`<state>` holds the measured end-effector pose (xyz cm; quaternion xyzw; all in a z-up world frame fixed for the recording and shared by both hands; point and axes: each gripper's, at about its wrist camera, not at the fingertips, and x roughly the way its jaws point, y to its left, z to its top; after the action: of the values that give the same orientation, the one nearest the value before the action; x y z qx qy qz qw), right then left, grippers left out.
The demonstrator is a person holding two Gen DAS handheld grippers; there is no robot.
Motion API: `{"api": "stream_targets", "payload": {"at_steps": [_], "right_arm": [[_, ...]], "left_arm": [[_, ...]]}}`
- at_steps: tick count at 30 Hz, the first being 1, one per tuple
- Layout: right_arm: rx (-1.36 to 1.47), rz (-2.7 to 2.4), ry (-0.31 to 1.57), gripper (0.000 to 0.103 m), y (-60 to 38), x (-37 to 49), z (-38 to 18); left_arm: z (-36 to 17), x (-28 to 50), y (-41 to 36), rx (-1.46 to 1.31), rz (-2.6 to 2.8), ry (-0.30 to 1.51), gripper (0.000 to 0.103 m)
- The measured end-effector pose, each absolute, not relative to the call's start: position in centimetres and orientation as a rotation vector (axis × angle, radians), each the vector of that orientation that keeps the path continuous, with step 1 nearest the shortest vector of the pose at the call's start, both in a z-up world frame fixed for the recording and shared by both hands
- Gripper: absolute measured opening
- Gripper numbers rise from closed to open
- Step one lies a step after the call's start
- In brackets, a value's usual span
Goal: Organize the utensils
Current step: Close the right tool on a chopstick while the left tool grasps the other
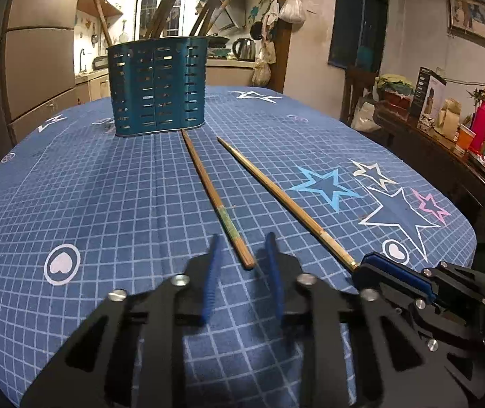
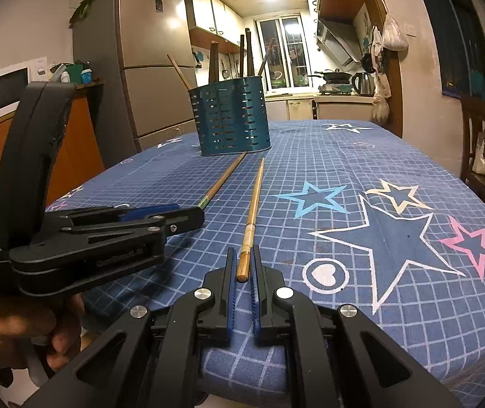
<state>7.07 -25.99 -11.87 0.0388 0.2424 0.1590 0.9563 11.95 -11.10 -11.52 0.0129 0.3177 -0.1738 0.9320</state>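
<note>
Two wooden chopsticks lie side by side on the blue grid tablecloth (image 1: 89, 183), pointing toward a blue slotted utensil holder (image 1: 157, 88) (image 2: 232, 119) with several sticks in it. The green-banded chopstick (image 1: 213, 193) (image 2: 223, 180) has its near end between the blue pads of my left gripper (image 1: 242, 239) (image 2: 200, 216). There is a gap on both sides, so this gripper is open. My right gripper (image 2: 243, 251) (image 1: 366, 262) is shut on the near end of the plain chopstick (image 2: 252, 204) (image 1: 276, 193), which rests on the cloth.
A person's hand (image 2: 21, 333) holds the left gripper's handle. A sideboard with flasks (image 1: 480, 129) and boxes runs along the right. A fridge (image 2: 147, 68) and microwave (image 2: 1, 91) stand left, and a chair (image 2: 477, 136) right of the table.
</note>
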Motion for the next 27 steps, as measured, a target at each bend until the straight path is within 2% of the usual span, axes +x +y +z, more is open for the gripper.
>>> {"api": "stream_targets", "payload": {"at_steps": [4,20,27], "right_arm": [[0.074,0.323,0.487,0.009,-25.9,7.1,-12.0],[0.065,0.312,0.466,0.008,-25.8,6.5,-12.3],[0.069,0.292,0.418,0.007,-26.3,5.3,-11.0]], "left_arm": [[-11.6,11.6,-11.4,0.038,-0.342,0.639,0.010],[-12.0,10.3,-11.4,0.041,-0.283,0.577,0.006],[-10.1,9.0,-11.1,0.029,-0.300,0.512,0.005]]}}
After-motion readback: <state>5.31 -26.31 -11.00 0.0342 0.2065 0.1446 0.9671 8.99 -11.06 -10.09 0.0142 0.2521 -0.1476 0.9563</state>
